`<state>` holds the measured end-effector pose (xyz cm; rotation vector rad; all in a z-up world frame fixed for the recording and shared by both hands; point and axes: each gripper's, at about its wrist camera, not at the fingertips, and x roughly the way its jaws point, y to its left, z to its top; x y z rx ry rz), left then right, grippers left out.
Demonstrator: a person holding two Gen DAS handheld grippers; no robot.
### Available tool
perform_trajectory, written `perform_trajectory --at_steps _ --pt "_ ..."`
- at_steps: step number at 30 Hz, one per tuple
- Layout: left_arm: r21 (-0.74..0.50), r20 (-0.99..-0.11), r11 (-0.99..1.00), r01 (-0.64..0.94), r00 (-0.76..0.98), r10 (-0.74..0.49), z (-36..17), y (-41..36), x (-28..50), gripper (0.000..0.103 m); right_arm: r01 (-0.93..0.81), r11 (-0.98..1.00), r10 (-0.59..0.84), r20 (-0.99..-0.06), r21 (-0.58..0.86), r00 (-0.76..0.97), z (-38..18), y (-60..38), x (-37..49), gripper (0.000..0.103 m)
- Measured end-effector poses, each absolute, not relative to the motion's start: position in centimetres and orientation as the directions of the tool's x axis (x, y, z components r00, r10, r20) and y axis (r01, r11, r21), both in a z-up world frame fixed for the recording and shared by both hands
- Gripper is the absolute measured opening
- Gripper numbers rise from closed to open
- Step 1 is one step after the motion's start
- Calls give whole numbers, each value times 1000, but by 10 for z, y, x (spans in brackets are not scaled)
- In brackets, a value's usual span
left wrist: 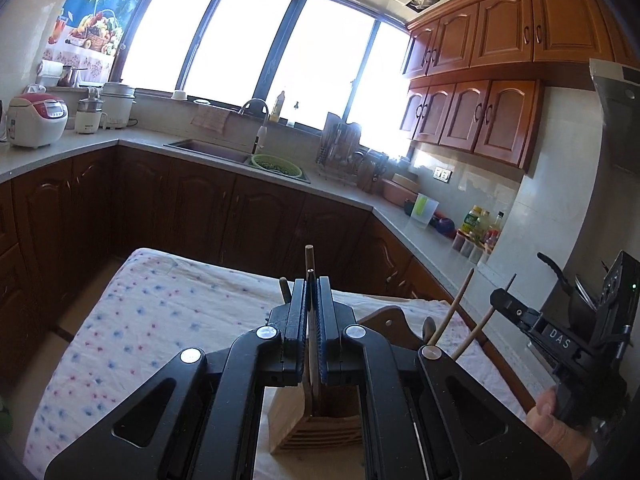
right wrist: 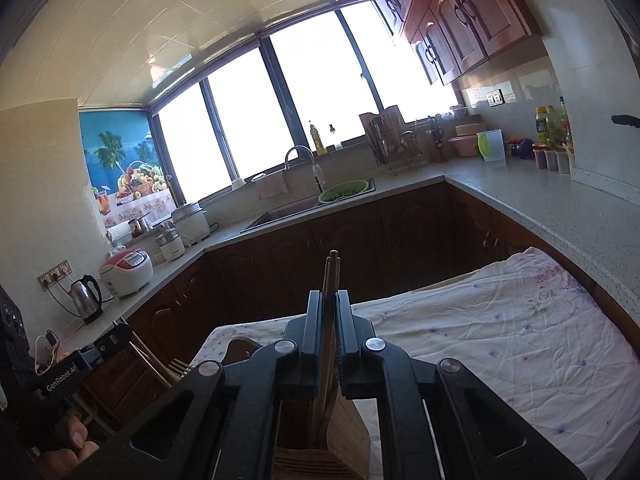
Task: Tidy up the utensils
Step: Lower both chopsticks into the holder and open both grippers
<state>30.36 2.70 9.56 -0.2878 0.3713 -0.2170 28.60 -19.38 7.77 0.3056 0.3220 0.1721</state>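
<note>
My left gripper (left wrist: 311,286) is shut on a thin utensil handle (left wrist: 309,260) that stands upright and runs down into a wooden utensil holder (left wrist: 316,424) below the jaws. My right gripper (right wrist: 329,300) is shut on a pair of wooden chopsticks (right wrist: 333,268), whose lower ends go down into the same wooden holder (right wrist: 344,428). In the left wrist view the right gripper (left wrist: 500,296) shows at the right, with the two chopsticks (left wrist: 456,304) slanting below it. The left gripper's body (right wrist: 72,372) shows at the left of the right wrist view.
The holder stands on a table covered with a floral cloth (left wrist: 132,320), also in the right wrist view (right wrist: 500,332). A wooden chair back (left wrist: 394,322) is beside it. Kitchen counters with a sink (left wrist: 208,148), rice cooker (left wrist: 36,120) and bottles (left wrist: 480,224) surround the table.
</note>
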Motion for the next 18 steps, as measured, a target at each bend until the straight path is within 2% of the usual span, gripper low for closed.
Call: perform_trajectory --at_steps 10,13,16,18 --pt "-307 -350 940 149 901 -257 98 25 304 4 -123 940 221 -294 317 930 79 -195 284 6" --pt "-321 -366 935 149 891 -268 100 26 305 8 -122 931 233 -303 343 924 79 -198 285 14" --pt "-340 -353 925 168 889 -291 105 26 296 25 -123 926 242 -309 358 920 79 -202 282 18" --pt "-341 -337 928 152 902 -272 109 27 285 61 -119 925 237 -304 360 923 81 -204 276 25"
